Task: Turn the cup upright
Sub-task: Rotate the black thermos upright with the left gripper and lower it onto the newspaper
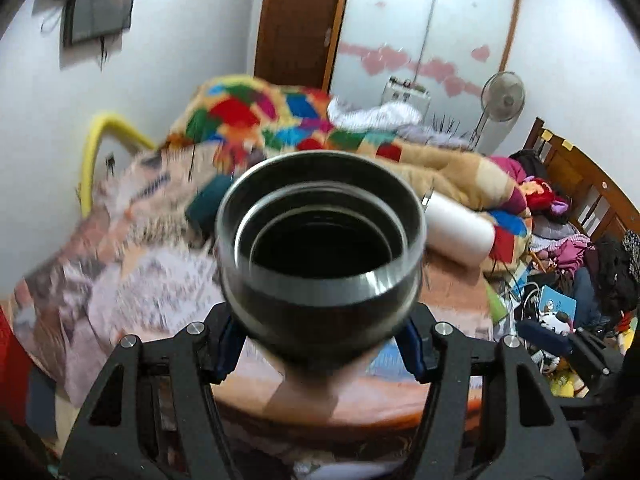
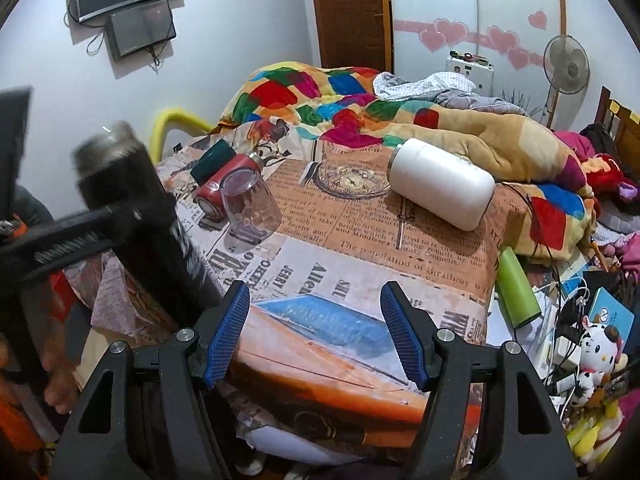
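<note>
My left gripper (image 1: 320,344) is shut on a dark steel cup (image 1: 320,256), its open mouth facing the camera, held in the air above the table. In the right wrist view the same cup (image 2: 120,168) shows at the far left, tilted, clamped by the left gripper's fingers (image 2: 80,236) beside the table's left edge. My right gripper (image 2: 316,332) is open and empty above the table's front part, its blue pads apart.
On the newspaper-print tablecloth (image 2: 360,248) lie a clear glass (image 2: 250,204), a red can (image 2: 224,184) with a dark green cup behind, and a white flask (image 2: 440,182). A green bottle (image 2: 518,288) hangs off the right edge. A colourful quilt lies behind; clutter at right.
</note>
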